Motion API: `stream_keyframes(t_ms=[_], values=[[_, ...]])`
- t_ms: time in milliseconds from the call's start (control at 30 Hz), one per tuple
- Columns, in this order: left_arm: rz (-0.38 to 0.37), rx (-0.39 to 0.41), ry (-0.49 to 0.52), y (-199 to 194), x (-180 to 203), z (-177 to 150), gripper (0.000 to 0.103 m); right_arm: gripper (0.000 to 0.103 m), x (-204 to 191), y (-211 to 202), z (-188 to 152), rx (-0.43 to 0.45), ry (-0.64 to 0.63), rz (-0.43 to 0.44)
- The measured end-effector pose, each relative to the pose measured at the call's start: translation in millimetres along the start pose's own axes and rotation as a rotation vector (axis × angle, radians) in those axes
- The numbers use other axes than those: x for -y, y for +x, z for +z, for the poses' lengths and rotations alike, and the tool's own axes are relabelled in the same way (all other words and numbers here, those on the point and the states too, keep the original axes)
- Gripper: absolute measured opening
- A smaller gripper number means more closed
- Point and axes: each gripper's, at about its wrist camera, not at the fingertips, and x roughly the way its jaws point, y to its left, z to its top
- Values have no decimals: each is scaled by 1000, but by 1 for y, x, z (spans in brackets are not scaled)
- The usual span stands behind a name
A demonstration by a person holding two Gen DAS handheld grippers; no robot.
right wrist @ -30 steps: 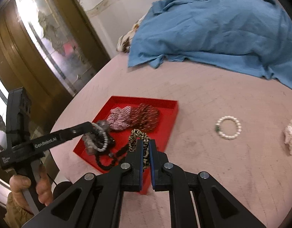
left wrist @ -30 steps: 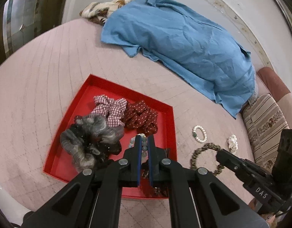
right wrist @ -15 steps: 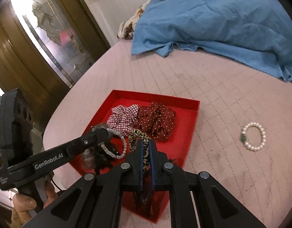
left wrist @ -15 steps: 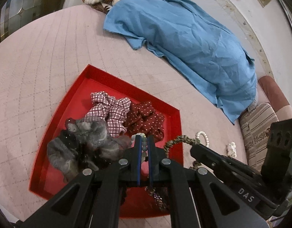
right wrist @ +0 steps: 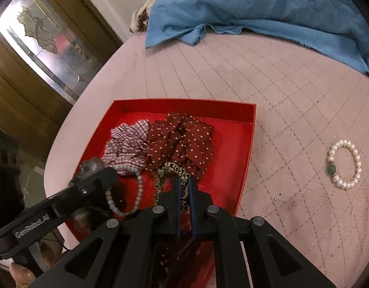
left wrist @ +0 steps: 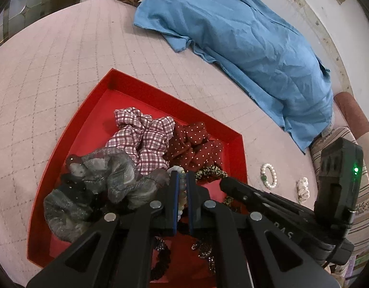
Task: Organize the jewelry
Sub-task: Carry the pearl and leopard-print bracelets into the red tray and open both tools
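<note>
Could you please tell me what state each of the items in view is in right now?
Left tongs: shut on a pale bead bracelet.
Right tongs: shut on a leopard-print scrunchie.
Red tray: open-topped, partly filled.
Checked scrunchie: lying in the tray.
Dotted maroon scrunchie: lying in the tray.
Grey scrunchie: lying in the tray.
Pearl bracelet: on the quilt, outside the tray.

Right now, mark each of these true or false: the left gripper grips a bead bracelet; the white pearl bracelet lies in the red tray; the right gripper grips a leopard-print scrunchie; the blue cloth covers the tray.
1. The left gripper grips a bead bracelet: true.
2. The white pearl bracelet lies in the red tray: false, it lies on the pink cover beside the tray.
3. The right gripper grips a leopard-print scrunchie: true.
4. The blue cloth covers the tray: false, it lies apart, farther back.
</note>
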Motion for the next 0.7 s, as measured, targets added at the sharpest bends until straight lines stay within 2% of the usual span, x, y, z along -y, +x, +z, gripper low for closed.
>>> stream_keyframes(t_ms=[200, 333, 367, 533, 700], values=[[25, 23, 21, -7, 9, -1, 7, 9, 3, 4, 1, -3, 3, 2], [26, 55, 9, -22, 12, -3, 35, 10, 2, -1, 0, 3, -8, 5], [28, 66, 5, -28, 13, -4, 38, 10, 1, -2, 0, 6, -11, 8], [48, 112, -11, -53, 16, -9, 45, 17, -5, -16, -4, 32, -12, 24], [130, 158, 1, -74, 23, -19, 51, 23, -9, -35, -11, 56, -18, 32]])
